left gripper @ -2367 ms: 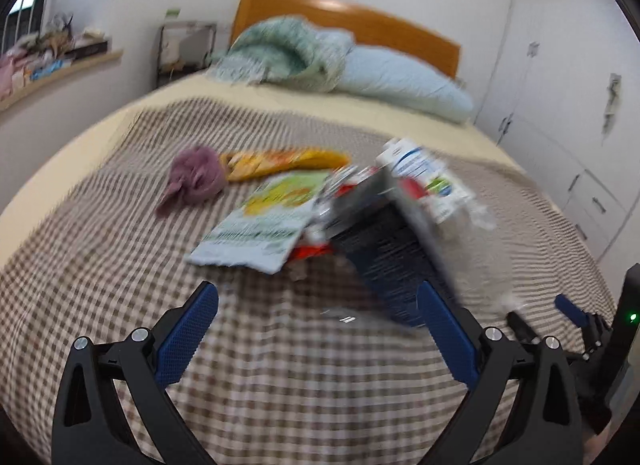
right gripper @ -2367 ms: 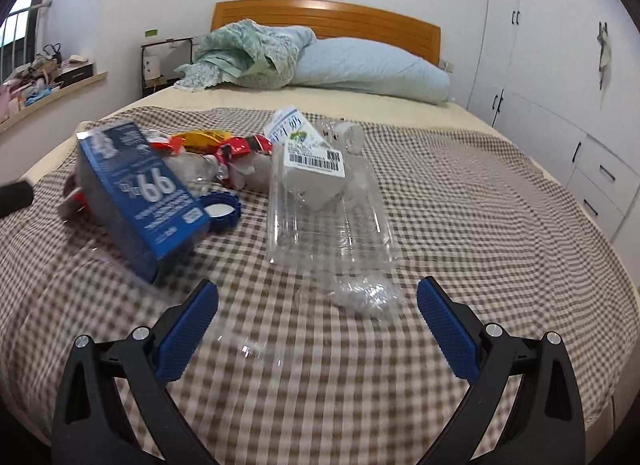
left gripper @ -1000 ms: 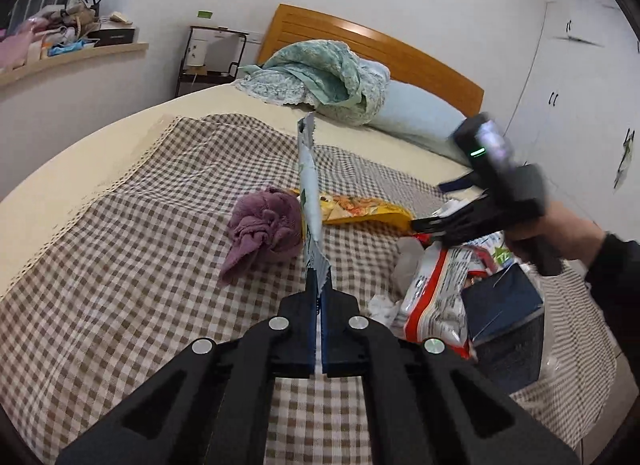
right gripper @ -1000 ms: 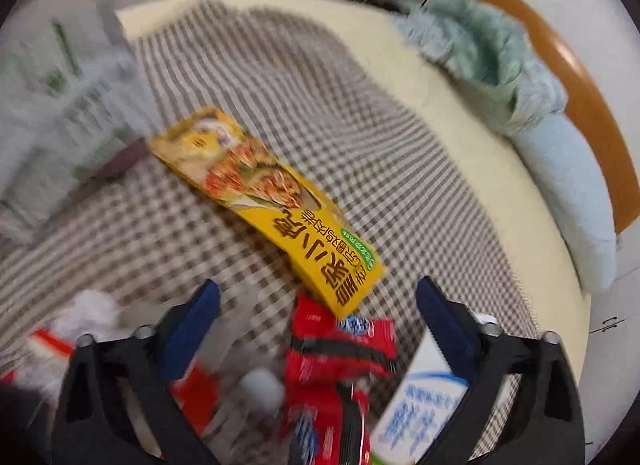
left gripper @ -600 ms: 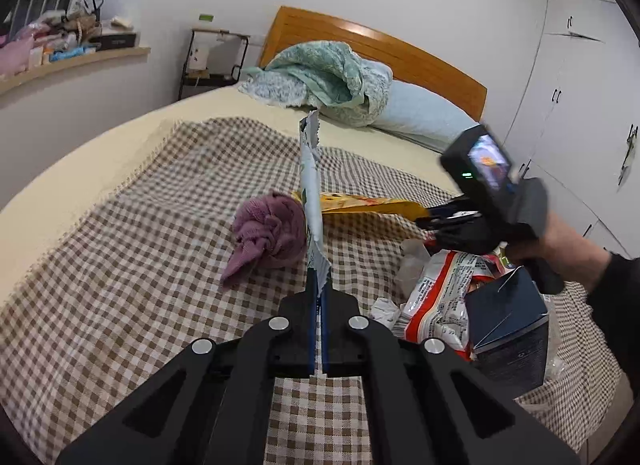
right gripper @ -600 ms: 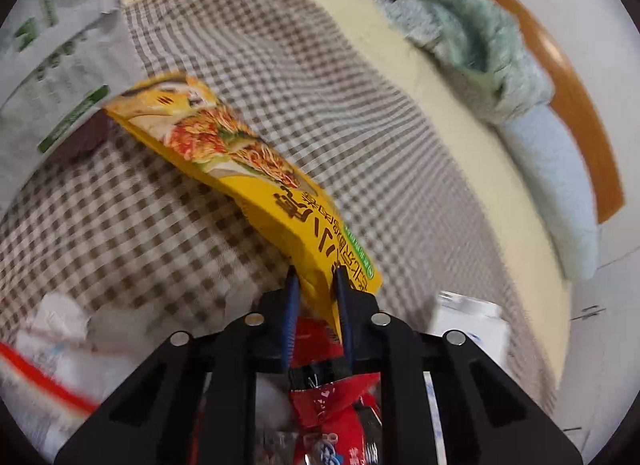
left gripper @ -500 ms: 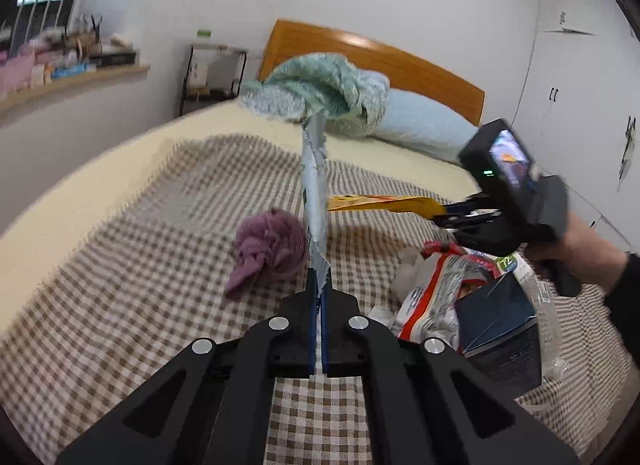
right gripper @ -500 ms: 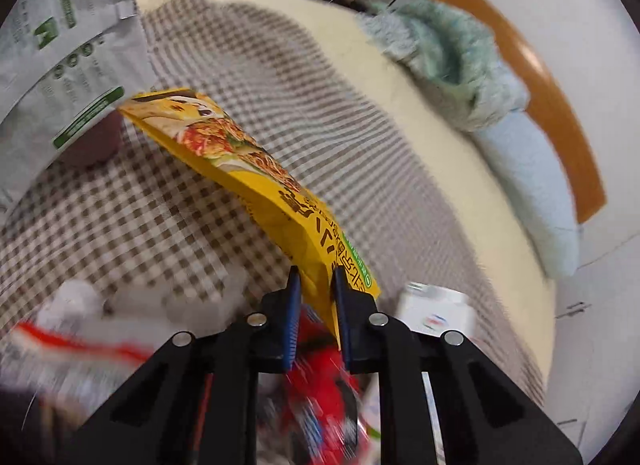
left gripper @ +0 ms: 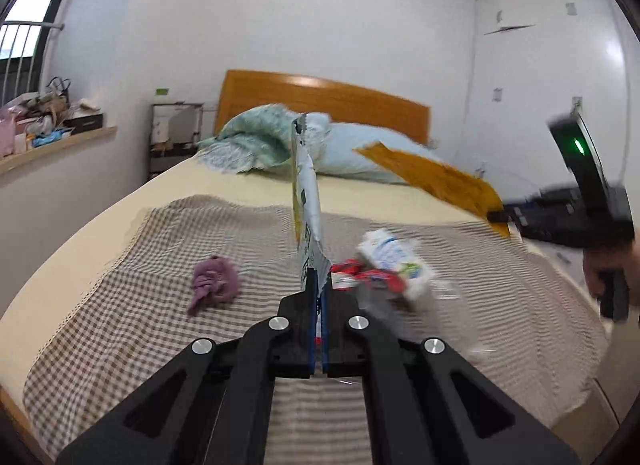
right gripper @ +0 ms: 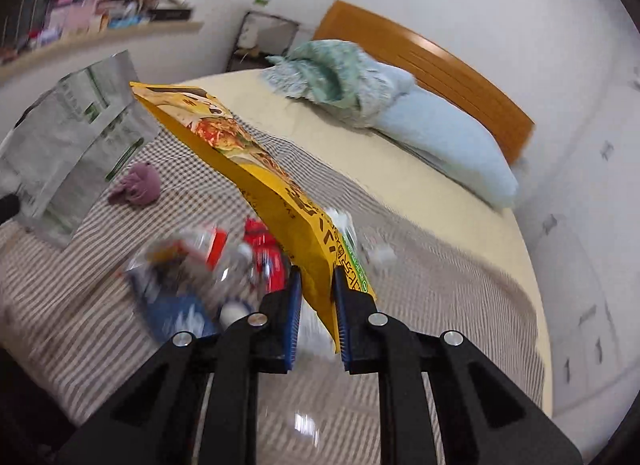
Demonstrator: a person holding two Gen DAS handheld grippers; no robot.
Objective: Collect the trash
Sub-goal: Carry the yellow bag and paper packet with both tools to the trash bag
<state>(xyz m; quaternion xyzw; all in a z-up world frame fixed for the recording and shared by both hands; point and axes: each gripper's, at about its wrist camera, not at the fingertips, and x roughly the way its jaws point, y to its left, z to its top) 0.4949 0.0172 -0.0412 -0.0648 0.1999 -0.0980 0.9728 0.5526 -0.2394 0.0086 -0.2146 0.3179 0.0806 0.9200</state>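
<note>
My left gripper [left gripper: 319,289] is shut on a flat silver-and-green pouch [left gripper: 306,201] that stands edge-on above the bed; the same pouch [right gripper: 76,145] shows broadside at the left of the right wrist view. My right gripper [right gripper: 314,285] is shut on a long yellow noodle packet [right gripper: 256,181], lifted clear of the checked blanket; that packet [left gripper: 432,181] also hangs at the right of the left wrist view. Beneath lies a heap of trash: red wrappers [right gripper: 268,253], a white carton [left gripper: 394,261], a blue box [right gripper: 176,313] and clear plastic.
A purple cloth [left gripper: 214,283] lies alone on the checked blanket [left gripper: 120,305]. A teal quilt [right gripper: 336,73] and a blue pillow [right gripper: 444,141] rest against the wooden headboard. White wardrobe doors stand at the right, a cluttered sill at the left.
The right gripper closed on the yellow packet and lifted it off the bed. The left gripper rose and drew back with the pouch. Both views now sit higher above the trash heap.
</note>
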